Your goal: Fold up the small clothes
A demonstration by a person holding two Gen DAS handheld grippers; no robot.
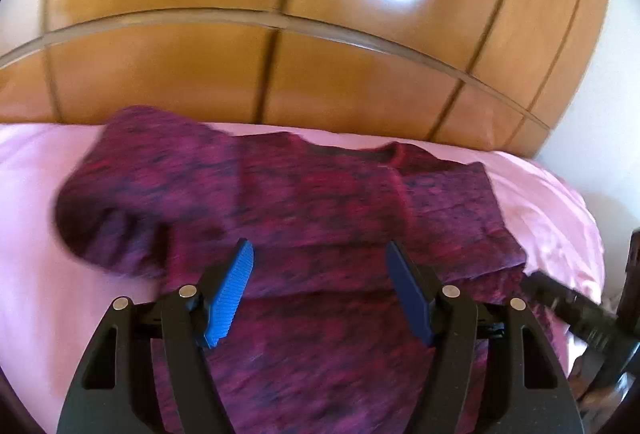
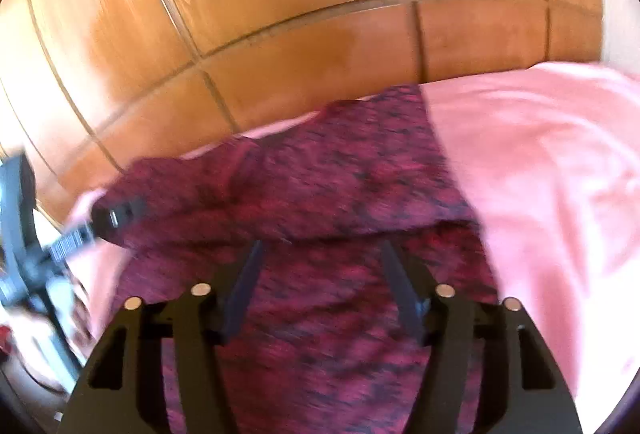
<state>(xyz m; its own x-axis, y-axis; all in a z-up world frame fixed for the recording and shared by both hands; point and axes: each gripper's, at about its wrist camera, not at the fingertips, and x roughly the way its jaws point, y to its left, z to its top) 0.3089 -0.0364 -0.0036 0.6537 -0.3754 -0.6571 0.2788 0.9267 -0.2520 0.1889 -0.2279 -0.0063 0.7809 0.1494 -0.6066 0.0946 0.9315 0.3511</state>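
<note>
Both grippers hover with jaws spread wide and holding nothing, the left gripper (image 1: pixel 318 254) and right gripper (image 2: pixel 320 254) above a maroon sweater (image 1: pixel 320 202); it lies on a pink sheet (image 1: pixel 60 274); beyond stands a wooden wardrobe (image 1: pixel 240 34).

I count one garment (image 1: pixel 320 202), a magenta knit, on one pink sheet (image 1: pixel 36 218). I see two grippers: the left one (image 1: pixel 320 266) near in its own view, the right one (image 2: pixel 320 266) likewise. Far behind, I count one wooden headboard (image 1: pixel 248 82).
</note>
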